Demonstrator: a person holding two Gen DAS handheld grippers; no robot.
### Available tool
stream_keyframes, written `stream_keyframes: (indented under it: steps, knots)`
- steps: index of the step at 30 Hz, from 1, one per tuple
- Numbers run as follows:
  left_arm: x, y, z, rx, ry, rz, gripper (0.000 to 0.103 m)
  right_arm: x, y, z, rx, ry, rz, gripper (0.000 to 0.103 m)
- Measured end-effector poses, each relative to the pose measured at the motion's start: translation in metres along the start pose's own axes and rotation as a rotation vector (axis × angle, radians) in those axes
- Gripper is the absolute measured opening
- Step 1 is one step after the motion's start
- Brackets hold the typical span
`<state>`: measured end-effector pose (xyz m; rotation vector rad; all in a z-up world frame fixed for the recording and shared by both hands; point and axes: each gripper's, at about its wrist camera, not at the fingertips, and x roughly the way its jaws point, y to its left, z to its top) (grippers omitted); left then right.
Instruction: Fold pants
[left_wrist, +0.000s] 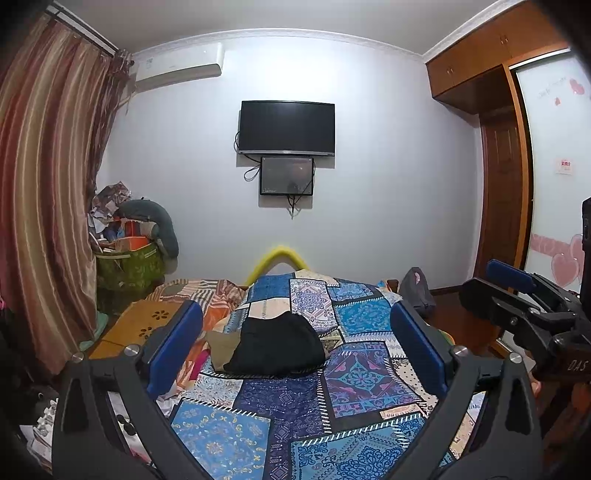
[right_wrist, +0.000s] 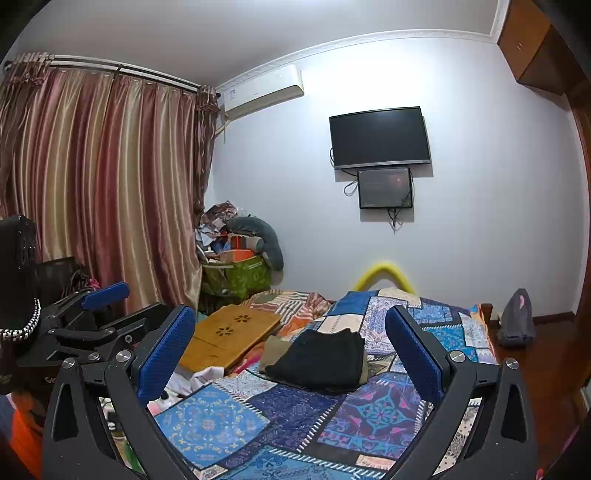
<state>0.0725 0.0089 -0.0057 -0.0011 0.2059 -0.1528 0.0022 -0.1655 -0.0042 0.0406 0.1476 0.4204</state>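
Black pants (left_wrist: 279, 345) lie folded in a compact stack on the patchwork bedspread (left_wrist: 362, 373), resting on a folded khaki garment (left_wrist: 221, 347). The right wrist view shows the same black pants (right_wrist: 321, 360) and khaki garment (right_wrist: 275, 350) on the bedspread (right_wrist: 369, 410). My left gripper (left_wrist: 295, 350) is open, held above the bed short of the pile, with nothing between its blue pads. My right gripper (right_wrist: 291, 349) is open too and holds nothing. The right gripper (left_wrist: 524, 295) shows at the right edge of the left wrist view; the left gripper (right_wrist: 99, 306) shows at the left of the right wrist view.
A wooden lap tray (right_wrist: 229, 334) lies on the bed to the left of the pile, beside striped bedding (right_wrist: 295, 301). A green bin of clutter (right_wrist: 236, 273) stands by the curtain. A grey bag (right_wrist: 517, 319) sits on the floor at right. A yellow rail (left_wrist: 280, 258) marks the bed's far end.
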Motion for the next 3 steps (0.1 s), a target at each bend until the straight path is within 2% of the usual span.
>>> stream_keyframes:
  steps: [3]
  knots:
    - [0.0019, -0.0001, -0.0008, 0.001, 0.008, -0.004, 0.103, 0.0009, -0.0001, -0.0003, 0.004, 0.005, -0.001, 0.102]
